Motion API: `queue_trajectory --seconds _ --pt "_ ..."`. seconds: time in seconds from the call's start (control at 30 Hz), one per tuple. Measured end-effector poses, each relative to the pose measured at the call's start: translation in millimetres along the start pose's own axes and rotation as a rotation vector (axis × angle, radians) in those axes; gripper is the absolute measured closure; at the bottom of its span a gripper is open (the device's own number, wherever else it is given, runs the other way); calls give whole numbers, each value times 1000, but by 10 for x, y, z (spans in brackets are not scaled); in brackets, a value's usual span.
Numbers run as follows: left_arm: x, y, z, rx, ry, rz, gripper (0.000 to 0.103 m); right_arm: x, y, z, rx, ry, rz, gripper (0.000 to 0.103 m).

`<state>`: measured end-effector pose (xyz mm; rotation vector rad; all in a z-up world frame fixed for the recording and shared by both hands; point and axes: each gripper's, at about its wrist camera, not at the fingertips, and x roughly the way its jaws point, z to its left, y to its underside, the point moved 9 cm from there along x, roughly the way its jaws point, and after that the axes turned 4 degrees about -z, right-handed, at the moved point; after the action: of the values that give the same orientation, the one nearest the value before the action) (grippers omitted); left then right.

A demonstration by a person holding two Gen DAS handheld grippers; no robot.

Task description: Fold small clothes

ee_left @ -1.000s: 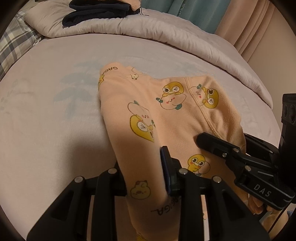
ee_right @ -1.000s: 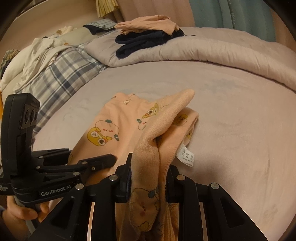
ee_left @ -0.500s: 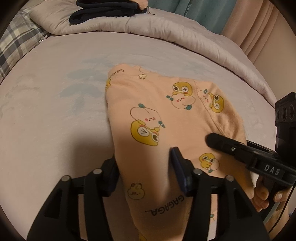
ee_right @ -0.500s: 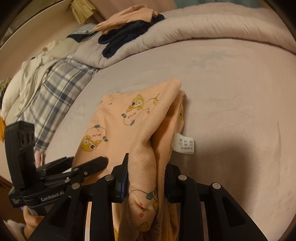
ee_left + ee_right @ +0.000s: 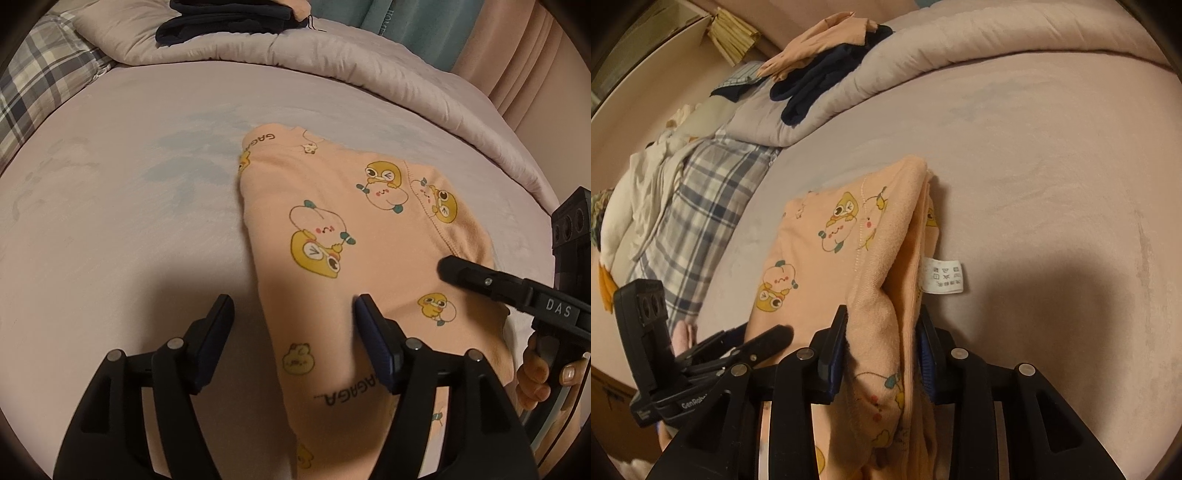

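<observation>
garment: peach printed baby clothing (image 5: 343, 236) lies folded on the bed (image 5: 110, 221), below the rolled duvet (image 5: 295, 48) | left gripper (image 5: 295, 332): jaws spread, holding nothing, straddling its near edge | right gripper (image 5: 882, 354): jaws clamped on bunched layers beside the care label (image 5: 943, 275) | handling: soft, light, limp fleece; likely sags, so grip hems or corners

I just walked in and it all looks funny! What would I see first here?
First you'd spot the peach pajama piece with yellow cartoon ducks, lying in the middle of the pale bed. The right claw pinches its bunched edge, just below a white label, while the left claw is spread open around the near end. Far back, dark clothes sit on the rolled quilt.
</observation>
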<state>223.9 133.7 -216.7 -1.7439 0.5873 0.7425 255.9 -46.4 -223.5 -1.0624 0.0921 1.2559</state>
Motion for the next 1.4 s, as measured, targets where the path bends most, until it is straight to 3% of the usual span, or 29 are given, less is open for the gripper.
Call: queue_trajectory --seconds 0.47,0.6,0.9,1.0,1.2,1.4 --pt "-118 130 73 -18 -18 6 34 -87 -1 -50 -17 53 -9 71" --pt "-148 152 55 -8 -36 1 34 -54 -5 -55 -58 104 -5 68" --pt "-270 245 51 -9 -46 1 34 -268 95 49 -141 96 -36 67" --pt "-303 299 28 -8 -46 2 34 -277 162 61 -172 102 -25 62" --pt "-280 399 0 -1 -54 22 34 -202 210 -14 -196 175 -3 61" --pt "-327 513 -23 9 -57 32 34 -311 256 86 -220 150 -18 61"
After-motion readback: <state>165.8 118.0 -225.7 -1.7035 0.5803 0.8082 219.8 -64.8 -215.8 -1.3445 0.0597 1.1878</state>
